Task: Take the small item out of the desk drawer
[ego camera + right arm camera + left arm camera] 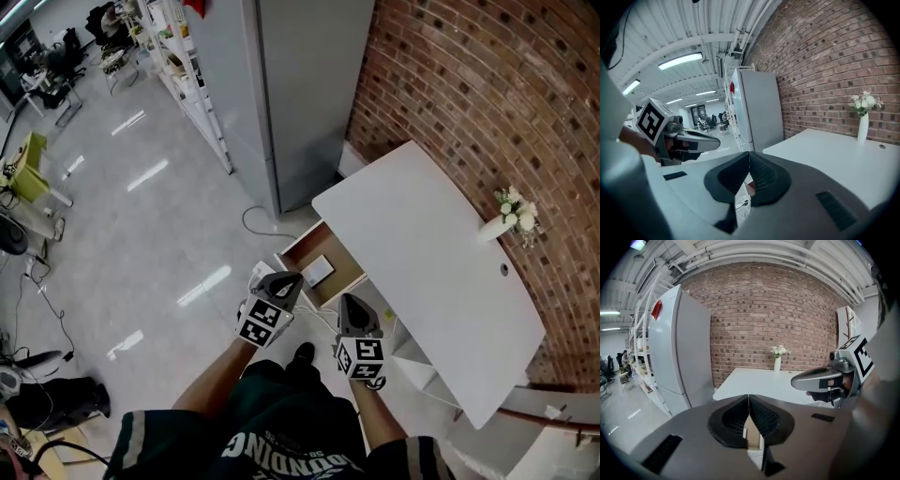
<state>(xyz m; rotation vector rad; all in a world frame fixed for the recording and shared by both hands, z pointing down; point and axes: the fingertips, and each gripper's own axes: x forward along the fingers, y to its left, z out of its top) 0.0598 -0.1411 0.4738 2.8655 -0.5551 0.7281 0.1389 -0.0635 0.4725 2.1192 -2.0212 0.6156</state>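
Under the white desk (422,253) a wooden drawer (344,269) stands pulled out. A small white flat item (319,270) lies inside it. My left gripper (288,279) hovers at the drawer's near left edge, jaws closed together with nothing between them. Just right of it, my right gripper (352,303) is over the drawer's near end, also shut and empty. In the left gripper view the left gripper (749,401) points at the desk (759,380), with the right gripper (825,378) beside it. The right gripper view shows the right gripper (750,159) shut, and the left gripper (689,140) at the left.
A vase of white flowers (511,216) stands at the desk's far edge against the brick wall (487,94). A tall grey cabinet (300,94) stands left of the desk, with a cable (255,225) on the floor by it. White shelves (412,361) sit under the desk.
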